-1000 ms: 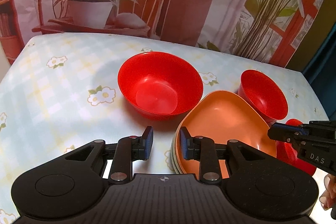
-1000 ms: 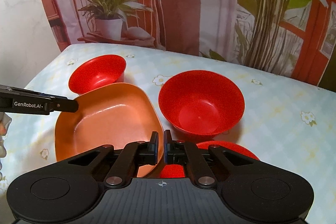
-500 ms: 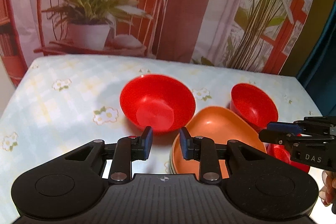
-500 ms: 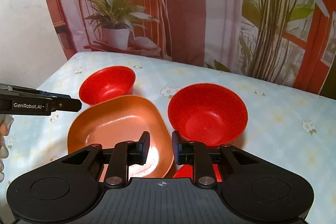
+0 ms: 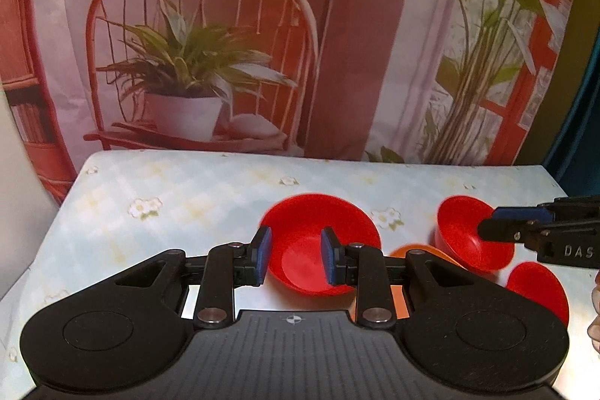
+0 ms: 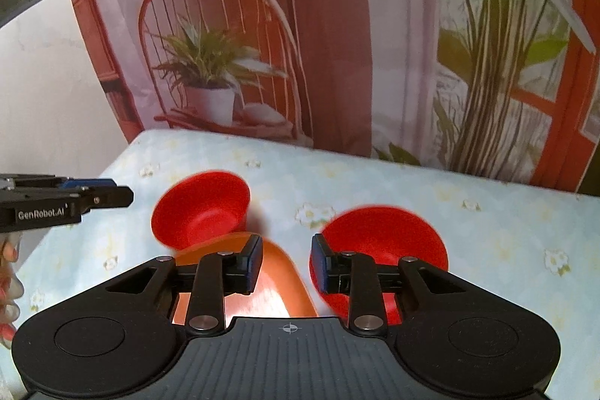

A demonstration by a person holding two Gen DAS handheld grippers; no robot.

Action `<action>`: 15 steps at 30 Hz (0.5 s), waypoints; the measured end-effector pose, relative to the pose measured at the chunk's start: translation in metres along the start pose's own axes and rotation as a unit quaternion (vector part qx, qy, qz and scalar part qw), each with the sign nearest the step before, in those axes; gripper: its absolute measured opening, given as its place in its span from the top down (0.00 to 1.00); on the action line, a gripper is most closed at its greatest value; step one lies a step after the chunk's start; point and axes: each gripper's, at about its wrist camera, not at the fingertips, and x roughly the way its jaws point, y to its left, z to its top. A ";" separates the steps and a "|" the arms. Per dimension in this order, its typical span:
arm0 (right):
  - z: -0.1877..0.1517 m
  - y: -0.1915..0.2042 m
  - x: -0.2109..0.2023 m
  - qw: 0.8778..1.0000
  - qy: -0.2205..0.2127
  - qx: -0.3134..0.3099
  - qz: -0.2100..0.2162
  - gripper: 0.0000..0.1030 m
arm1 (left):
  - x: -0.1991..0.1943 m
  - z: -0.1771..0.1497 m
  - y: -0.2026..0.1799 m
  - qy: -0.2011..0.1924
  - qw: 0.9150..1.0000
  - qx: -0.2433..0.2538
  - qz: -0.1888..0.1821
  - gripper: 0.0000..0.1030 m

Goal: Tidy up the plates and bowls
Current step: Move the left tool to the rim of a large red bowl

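Observation:
A large red bowl (image 5: 318, 250) (image 6: 386, 242) and a smaller red bowl (image 5: 468, 235) (image 6: 202, 208) stand on the flowered tablecloth. An orange plate (image 6: 277, 280) (image 5: 412, 250) lies in front of them, on top of a stack. A red dish (image 5: 536, 287) sits at the front right. My left gripper (image 5: 295, 257) (image 6: 120, 192) hovers open above the table, and the large bowl shows through its gap. My right gripper (image 6: 285, 263) (image 5: 491, 222) hangs above the orange plate with its jaws opening and nothing between them.
The table (image 5: 168, 197) is covered in a pale blue checked cloth. A printed backdrop (image 5: 337, 44) of a chair and plants hangs right behind it. A person's fingers (image 6: 7, 280) show at the left edge of the right wrist view.
Both grippers have risen and tipped upward, so the dishes now sit lower and farther off in both views. The right jaws, shut a second ago at the orange plate's rim, have parted.

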 end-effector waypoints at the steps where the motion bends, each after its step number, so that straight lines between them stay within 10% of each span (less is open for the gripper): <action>1: 0.004 0.001 0.001 1.000 -0.003 0.001 0.001 0.74 | 0.001 0.003 0.002 0.000 1.000 -0.003 0.000 0.71; 15: 0.041 0.014 0.032 1.000 -0.014 -0.016 0.002 0.74 | 0.020 0.016 0.023 0.007 0.999 -0.022 0.026 0.71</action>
